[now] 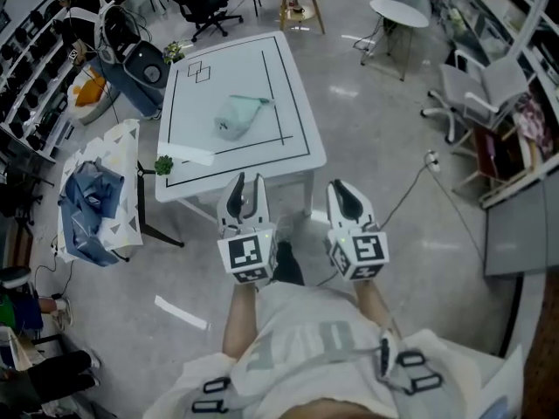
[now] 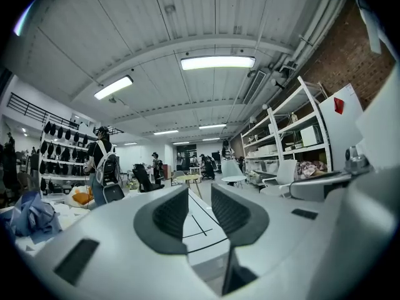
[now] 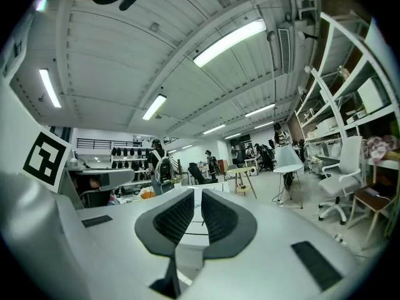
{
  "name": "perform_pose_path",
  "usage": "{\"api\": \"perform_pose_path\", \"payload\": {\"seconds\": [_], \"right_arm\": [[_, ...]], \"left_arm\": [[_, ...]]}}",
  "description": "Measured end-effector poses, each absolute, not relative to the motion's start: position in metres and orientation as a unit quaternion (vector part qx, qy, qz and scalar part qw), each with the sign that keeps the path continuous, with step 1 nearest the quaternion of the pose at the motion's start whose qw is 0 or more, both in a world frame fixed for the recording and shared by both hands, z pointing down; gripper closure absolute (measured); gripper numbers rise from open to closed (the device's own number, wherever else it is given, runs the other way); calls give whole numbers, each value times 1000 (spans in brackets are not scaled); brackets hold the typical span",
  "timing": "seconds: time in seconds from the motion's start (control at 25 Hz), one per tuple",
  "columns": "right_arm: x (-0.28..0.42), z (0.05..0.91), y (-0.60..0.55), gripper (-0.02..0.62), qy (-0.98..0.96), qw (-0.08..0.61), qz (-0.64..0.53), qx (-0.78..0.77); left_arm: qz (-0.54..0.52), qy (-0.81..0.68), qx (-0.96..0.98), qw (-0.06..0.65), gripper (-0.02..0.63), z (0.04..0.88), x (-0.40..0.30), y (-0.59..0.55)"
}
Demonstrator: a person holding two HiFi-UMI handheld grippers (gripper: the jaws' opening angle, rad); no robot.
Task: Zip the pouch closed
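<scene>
Bright, even indoor light from long fluorescent ceiling tubes (image 2: 217,62), upper middle of both gripper views. Shadows are soft, with faint glare patches on the grey polished floor (image 1: 345,90). Gripper views have heavy fisheye bend and black corners. Lower-frame foreground is out of focus; the far room is fairly sharp.

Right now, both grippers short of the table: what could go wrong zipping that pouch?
1. The right gripper is shut; arriving like that, it may shove the pouch instead of pinching the zipper pull.
2. The pouch lies loose and crumpled on the white table; unless the open left gripper pins one end, pulling will likely drag it.
3. The zipper pull is too small to make out in the head view, so the first grasp may miss.
</scene>
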State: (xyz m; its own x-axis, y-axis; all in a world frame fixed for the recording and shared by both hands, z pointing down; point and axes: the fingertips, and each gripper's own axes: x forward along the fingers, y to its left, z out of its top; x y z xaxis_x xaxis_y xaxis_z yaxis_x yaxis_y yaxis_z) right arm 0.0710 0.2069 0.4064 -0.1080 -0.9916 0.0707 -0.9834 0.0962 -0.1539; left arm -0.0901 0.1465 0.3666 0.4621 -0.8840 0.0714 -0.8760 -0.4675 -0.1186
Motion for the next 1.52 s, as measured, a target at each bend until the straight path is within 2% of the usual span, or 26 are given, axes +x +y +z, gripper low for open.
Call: {"api": "perform_pose_path", "payload": {"seconds": [0.12, 0.28, 0.52, 0.72, 0.84, 1.08, 1.12, 1.2, 1.24, 1.36, 1.52], "right_arm": [[75, 409, 165, 581, 737, 23, -90, -669], [72, 406, 100, 536, 741, 16, -98, -665], [67, 401, -6, 525, 737, 4, -111, -667], [63, 395, -86, 490, 735, 0, -115, -668], [63, 390, -121, 459, 734, -4, -113, -670], [71, 378, -147, 456, 742, -5, -109, -661], [72, 376, -152, 428, 748, -5, -107, -655], [73, 373, -163, 340, 760, -8, -105, -641], [73, 374, -169, 322, 765, -11, -105, -636], [75, 377, -187, 298, 781, -15, -104, -615], [82, 386, -196, 297, 799, -18, -112, -591]], "left_arm": [[-64, 498, -864, 18, 507, 373, -80, 104], [-61, 483, -874, 8, 492, 373, -73, 40], [-52, 475, -878, -3, 494, 368, -76, -61], [-47, 461, -886, -20, 494, 372, -79, -139], [-44, 460, -886, -26, 492, 371, -82, -172], [-47, 481, -874, -48, 492, 370, -93, -199], [-43, 480, -875, -51, 483, 365, -91, -203], [-34, 482, -874, -51, 414, 356, -88, -211], [-32, 486, -872, -48, 395, 355, -87, -214], [-27, 503, -863, -38, 373, 352, -82, -223], [-48, 519, -853, -21, 373, 361, -67, -220]]}}
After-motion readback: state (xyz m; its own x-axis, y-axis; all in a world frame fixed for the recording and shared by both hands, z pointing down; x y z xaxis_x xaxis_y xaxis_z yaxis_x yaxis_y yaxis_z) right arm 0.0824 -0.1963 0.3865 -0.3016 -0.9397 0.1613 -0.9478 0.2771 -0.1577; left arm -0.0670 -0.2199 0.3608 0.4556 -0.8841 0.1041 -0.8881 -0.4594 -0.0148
